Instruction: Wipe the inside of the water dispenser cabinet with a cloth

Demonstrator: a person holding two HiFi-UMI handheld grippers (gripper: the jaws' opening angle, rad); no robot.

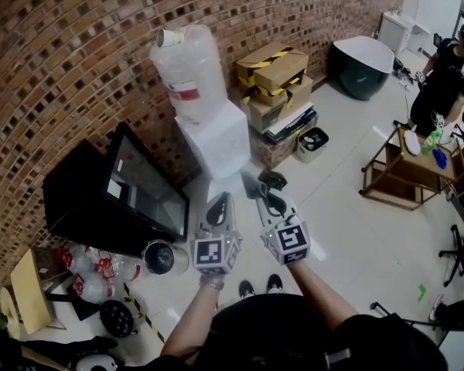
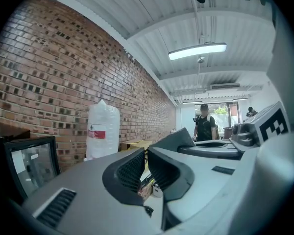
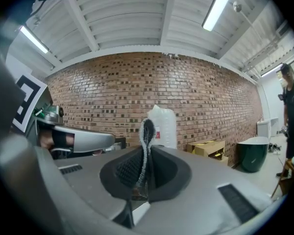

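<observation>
Looking steeply down at a white tiled floor beside a brick wall. Two hand-held grippers side by side at centre, raised and aimed toward the wall.

Right gripper: jaws pressed together, pinching a thin fold of grey cloth, with a narrow strip of it standing up above the jaw tips. From above, the same cloth as a dark bunch at that gripper's tip.

Left gripper: jaws a little apart, a narrow gap between them, nothing in it. Just beside the right gripper, not touching the cloth.

Straight ahead of both grippers, against the wall: white water dispenser, with an upturned clear water bottle on top. Cloth near the dispenser's lower front but apart from it, held in the air.

To the dispenser's left, a black glass-fronted cabinet. To its right, stacked cardboard boxes. Far right, well apart, a person in dark clothes.
</observation>
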